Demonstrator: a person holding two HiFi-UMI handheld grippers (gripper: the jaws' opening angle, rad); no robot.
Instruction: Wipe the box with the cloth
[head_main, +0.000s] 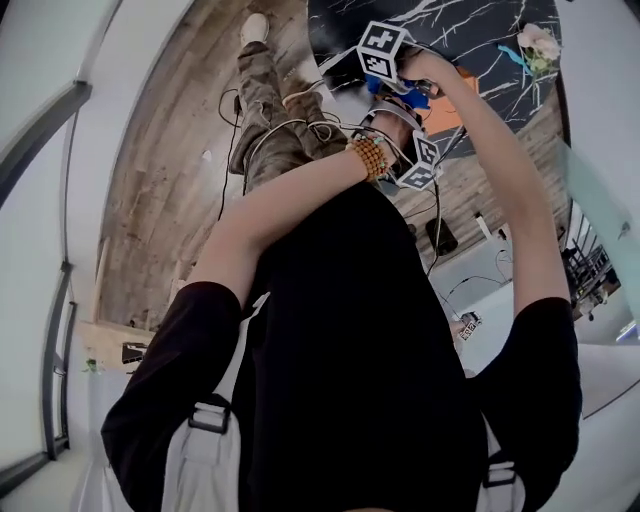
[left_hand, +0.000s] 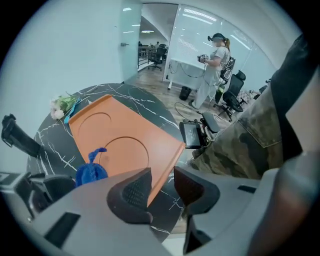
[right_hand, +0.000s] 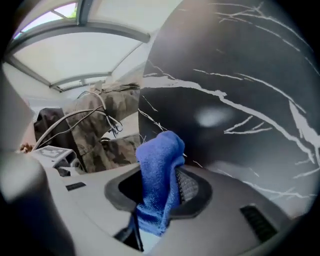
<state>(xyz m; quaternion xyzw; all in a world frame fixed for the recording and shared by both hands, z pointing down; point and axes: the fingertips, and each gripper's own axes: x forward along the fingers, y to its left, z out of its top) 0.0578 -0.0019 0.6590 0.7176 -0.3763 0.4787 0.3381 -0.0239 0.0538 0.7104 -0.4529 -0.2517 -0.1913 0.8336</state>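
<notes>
Here, the right gripper (right_hand: 160, 189) is clamped on the cloth (right_hand: 159, 175). The blue wad is pinched between both pads, its top bulging above them and its tail hanging below. Beyond it the right gripper view shows only the black, white-veined table (right_hand: 240, 75) and camouflage trousers (right_hand: 107, 125) at the rim.

The left gripper (left_hand: 162, 187) has its jaws spread, with nothing pinched. The gap between the pads shows bare table, and the near edge of the box (left_hand: 125, 135) runs just behind one pad; contact there cannot be told.

The box is orange and flat, with two round recesses in its top. It lies on the table, one corner pointing toward the rim nearest the trousers. In the left gripper view the cloth sits at the box's near edge — touching or just above it, which cannot be told.

Flowers (left_hand: 62, 105) lie at the far side of the table, just beyond the box. The head view shows both arms reaching over the table, with a bead bracelet (head_main: 370, 157) on the left wrist.

Further off, a second person (left_hand: 212, 70) stands among office chairs (left_hand: 235, 92).
</notes>
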